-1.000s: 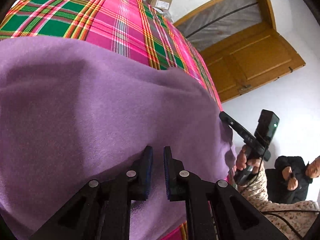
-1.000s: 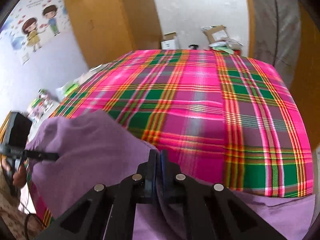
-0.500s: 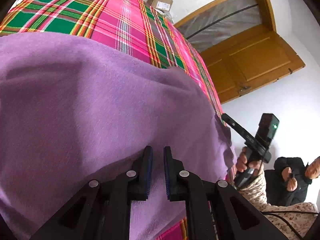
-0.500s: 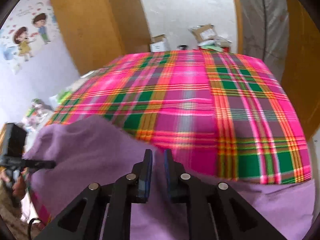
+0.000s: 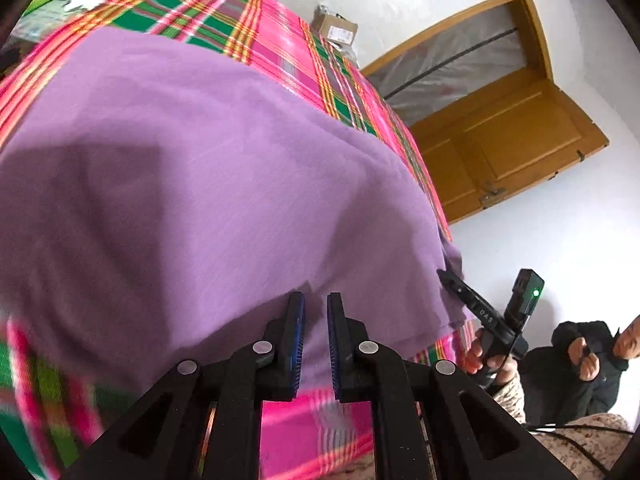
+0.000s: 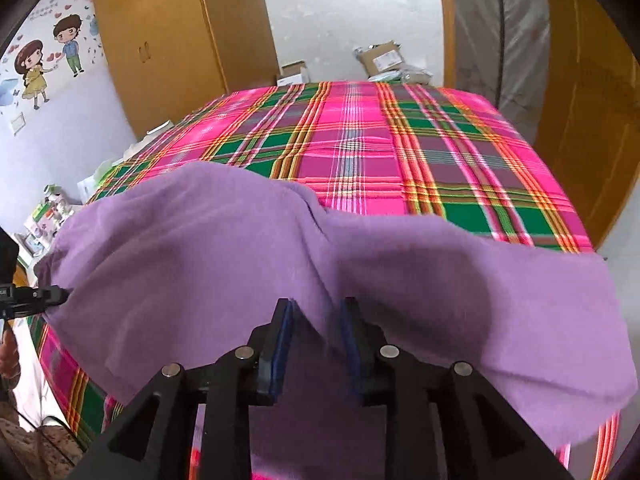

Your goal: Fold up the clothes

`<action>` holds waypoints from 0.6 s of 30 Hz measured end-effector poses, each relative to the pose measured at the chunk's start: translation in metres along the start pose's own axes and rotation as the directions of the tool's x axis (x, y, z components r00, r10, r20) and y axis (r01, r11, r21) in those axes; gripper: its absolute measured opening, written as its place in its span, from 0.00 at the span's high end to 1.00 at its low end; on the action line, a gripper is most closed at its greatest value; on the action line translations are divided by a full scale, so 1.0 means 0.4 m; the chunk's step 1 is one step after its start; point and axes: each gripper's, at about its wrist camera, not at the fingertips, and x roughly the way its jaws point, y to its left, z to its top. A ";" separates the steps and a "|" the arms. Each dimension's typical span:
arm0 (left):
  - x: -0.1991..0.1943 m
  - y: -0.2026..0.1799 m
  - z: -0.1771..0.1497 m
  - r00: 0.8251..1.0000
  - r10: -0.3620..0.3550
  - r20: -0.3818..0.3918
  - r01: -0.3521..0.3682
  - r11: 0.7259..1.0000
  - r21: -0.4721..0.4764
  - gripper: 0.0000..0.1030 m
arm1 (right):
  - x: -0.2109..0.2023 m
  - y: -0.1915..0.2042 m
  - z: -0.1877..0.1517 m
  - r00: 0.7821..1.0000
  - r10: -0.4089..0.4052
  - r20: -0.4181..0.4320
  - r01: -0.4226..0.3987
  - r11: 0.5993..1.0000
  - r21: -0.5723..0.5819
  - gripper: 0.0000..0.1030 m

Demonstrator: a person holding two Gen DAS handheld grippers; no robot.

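Observation:
A purple cloth (image 5: 208,168) lies spread over the near part of a bed with a pink and green plaid cover (image 5: 280,36). My left gripper (image 5: 316,304) hovers over the cloth's near edge, its jaws a narrow gap apart with nothing clamped between them. My right gripper (image 6: 316,308) stands open over the purple cloth (image 6: 180,248), and a raised ridge of the fabric runs up between its fingers. In the left wrist view the right gripper (image 5: 456,284) reaches the cloth's right corner. The right wrist view shows the left gripper (image 6: 56,294) at the cloth's left edge.
The far half of the plaid cover (image 6: 360,140) lies bare. A wooden wardrobe (image 6: 168,40) and cardboard boxes (image 6: 380,58) stand behind the bed. A wooden door (image 5: 512,140) hangs open on the right. A seated person in dark clothes (image 5: 580,356) is near the bed's corner.
My right gripper, shut on the cloth a second ago, has opened wide and let it go. The left gripper has drawn back, so the cloth's near edge now shows.

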 end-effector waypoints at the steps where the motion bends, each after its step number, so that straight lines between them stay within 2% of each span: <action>1: -0.008 0.003 -0.008 1.000 0.004 0.006 -0.004 1.000 -0.004 0.89 | -0.009 0.015 -0.003 1.000 0.017 0.008 -0.017 1.000 -0.022 0.67; 8: -0.068 0.011 -0.047 0.996 0.066 0.065 -0.064 0.997 -0.035 0.89 | -0.034 0.143 -0.026 0.983 0.184 0.003 -0.179 0.963 -0.202 0.65; 14: -0.111 0.052 -0.064 0.984 0.115 0.133 -0.095 0.984 -0.150 0.89 | -0.027 0.213 -0.081 0.977 0.206 -0.053 -0.212 0.926 -0.312 0.64; 18: -0.151 0.056 -0.065 0.965 0.181 0.192 -0.148 0.973 -0.176 0.89 | -0.017 0.244 -0.106 0.985 0.161 -0.055 -0.170 0.918 -0.358 0.64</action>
